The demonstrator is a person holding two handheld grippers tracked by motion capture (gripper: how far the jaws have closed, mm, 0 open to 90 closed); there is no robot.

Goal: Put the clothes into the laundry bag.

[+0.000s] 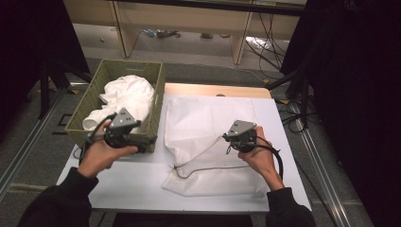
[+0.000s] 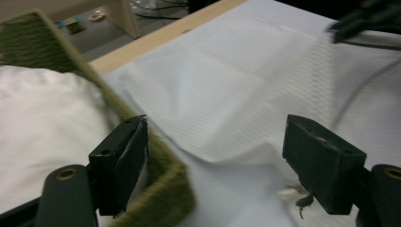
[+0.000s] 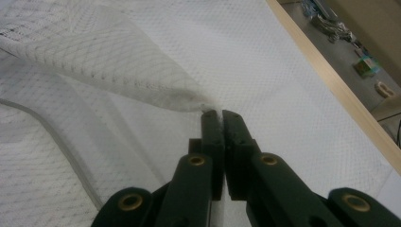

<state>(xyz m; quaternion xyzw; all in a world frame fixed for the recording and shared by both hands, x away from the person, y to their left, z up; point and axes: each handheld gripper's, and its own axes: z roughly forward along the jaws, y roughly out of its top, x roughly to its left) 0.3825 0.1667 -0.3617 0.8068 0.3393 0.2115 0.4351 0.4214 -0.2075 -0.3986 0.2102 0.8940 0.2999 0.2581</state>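
- Your right gripper point(image 3: 216, 113) pinches the mesh bag's point(image 1: 208, 127) lifted edge, jaws clamped.
- Your left gripper point(image 2: 215, 156) gapes wide, holding nothing, over the basket's point(image 1: 156, 94) rim.

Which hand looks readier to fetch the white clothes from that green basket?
Probably the left: its open tongs hover at the woven green basket of white laundry, while the right tongs are shut on the white mesh bag.

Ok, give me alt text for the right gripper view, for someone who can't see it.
The right tongs are shut on a lifted fold of a white mesh laundry bag lying flat on the table. A grey cord curves across the mesh at left, and the table's wooden edge runs along the right.
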